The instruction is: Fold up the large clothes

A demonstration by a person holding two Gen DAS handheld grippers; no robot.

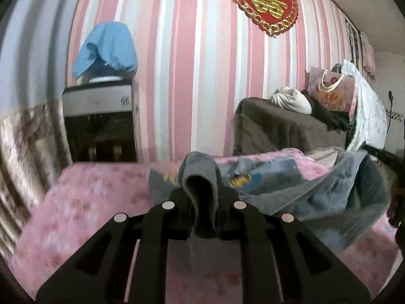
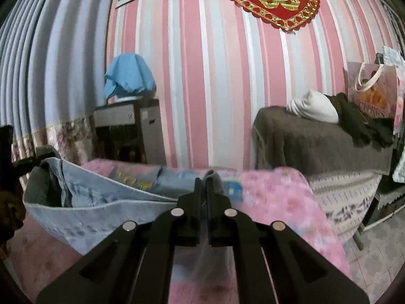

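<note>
Grey-blue garment [image 1: 329, 197] is held up off the bed [image 1: 83, 202] by both grippers, slung between them in a sagging trough. Left gripper [image 1: 202, 202]: fingers [image 1: 177, 197] are nearly closed, with a bunched fold of the grey fabric clamped between them and standing up above the tips. Right gripper [image 2: 202, 190]: fingers [image 2: 196, 190] are fully closed on a thin edge of the same garment [image 2: 101, 202], a small grey tuft showing past the tips. Fabric looks thick, faded light blue on one face and darker grey on the other, with a stitched hem seen along the hanging edge in the right wrist view. A printed panel in blue and yellow is visible on the part lying further back, near the far side of the bed. Print detail is too blurred to read. The bed is covered with a pink floral blanket. The lower edge of the garment is seen drooping toward the blanket; whether it touches cannot be told. Behind: pink striped wall [image 1: 189, 76], red-and-gold ornament [image 1: 263, 2], brown-covered furniture [image 2: 316, 141] with a white bundle [image 2: 314, 109].
</note>
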